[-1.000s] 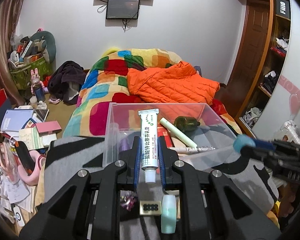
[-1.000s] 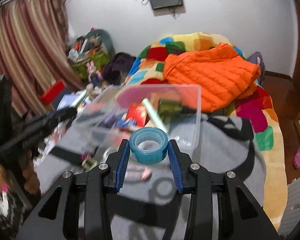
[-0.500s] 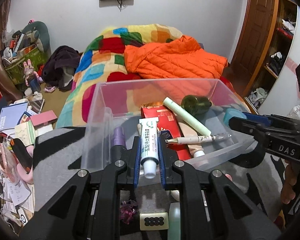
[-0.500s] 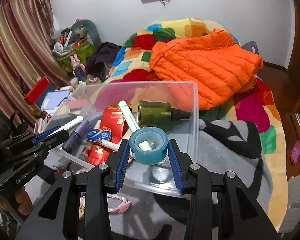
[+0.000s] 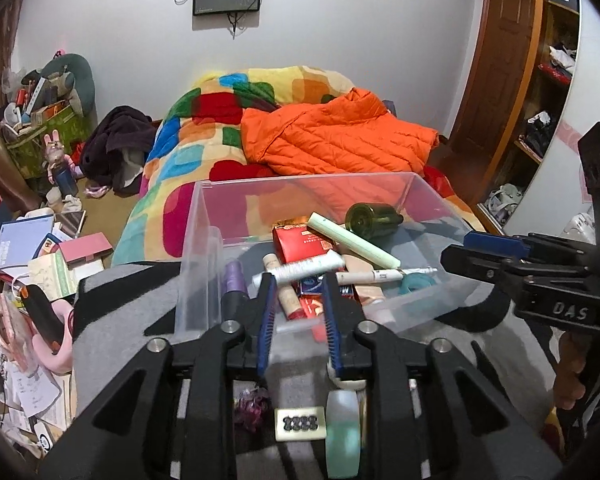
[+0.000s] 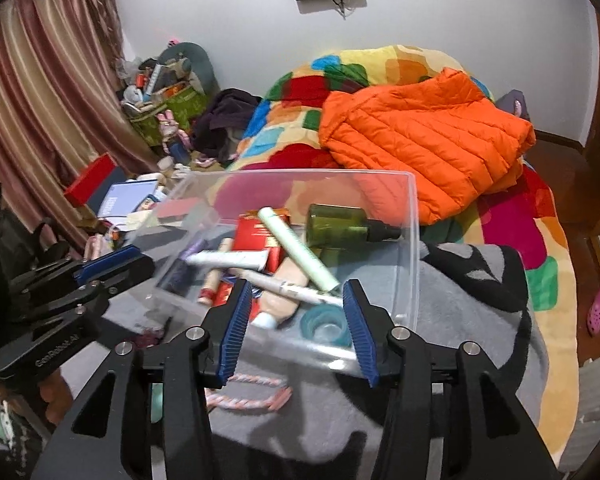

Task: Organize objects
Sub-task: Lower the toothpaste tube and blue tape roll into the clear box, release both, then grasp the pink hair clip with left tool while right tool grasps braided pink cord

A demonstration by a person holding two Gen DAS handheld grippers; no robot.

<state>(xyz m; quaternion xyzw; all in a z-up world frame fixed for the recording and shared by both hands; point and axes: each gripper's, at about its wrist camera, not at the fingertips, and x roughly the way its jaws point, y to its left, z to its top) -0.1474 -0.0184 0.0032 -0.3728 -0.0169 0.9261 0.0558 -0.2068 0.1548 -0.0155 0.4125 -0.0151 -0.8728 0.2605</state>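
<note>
A clear plastic bin (image 5: 304, 178) (image 6: 300, 174) sits on a grey blanket and holds several toiletries. My left gripper (image 5: 298, 284) hangs over the bin's near edge with its jaws opening and nothing pressed between them. The white tube (image 5: 300, 268) (image 6: 228, 257) lies loose in the bin, just past the left fingertips. My right gripper (image 6: 298, 292) is also over the near edge, jaws opening and empty. The blue tape roll (image 6: 326, 322) (image 5: 418, 283) rests on the bin floor below it. Each gripper shows in the other's view: the right gripper (image 5: 492, 248) and the left gripper (image 6: 112, 264).
In the bin lie a green bottle (image 5: 374, 220), a red box (image 5: 300, 242), a pale green tube (image 5: 352, 242) and a pen (image 5: 384, 276). A mint item (image 5: 342, 436) and a pink-white cord (image 6: 248, 392) lie on the blanket. An orange jacket (image 6: 420, 144) is behind, with floor clutter to the left.
The left jaws have parted and the white tube has dropped into the bin. The right jaws have widened and the blue tape roll has fallen from them onto the bin floor.
</note>
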